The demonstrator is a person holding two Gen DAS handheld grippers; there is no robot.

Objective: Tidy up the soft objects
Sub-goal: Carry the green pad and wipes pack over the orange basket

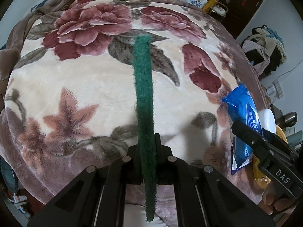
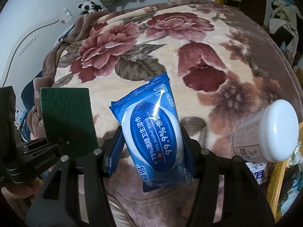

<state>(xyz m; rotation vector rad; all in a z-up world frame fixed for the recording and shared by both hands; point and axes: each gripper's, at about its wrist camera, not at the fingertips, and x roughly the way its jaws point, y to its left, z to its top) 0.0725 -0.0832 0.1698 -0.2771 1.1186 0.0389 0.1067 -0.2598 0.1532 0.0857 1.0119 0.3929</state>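
My left gripper [image 1: 147, 138] is shut on a green scouring pad [image 1: 144, 94], held edge-on above the floral blanket [image 1: 75, 87]. The pad's flat face shows in the right wrist view [image 2: 66, 113], with the left gripper [image 2: 56, 141] clamping its lower edge. My right gripper [image 2: 151, 132] is shut on a blue pack of wet wipes [image 2: 151, 128], held above the blanket [image 2: 189, 37]. The pack [image 1: 242, 117] and the right gripper [image 1: 246, 132] also show at the right of the left wrist view.
A white-lidded round tub [image 2: 269, 132] sits at the right, by a yellow basket [image 2: 276, 179]. Panda plush toys [image 2: 90, 7] stand at the bed's far left. Clothes [image 1: 265, 47] are piled at the right. A dark door [image 1: 244, 1] stands beyond the bed.
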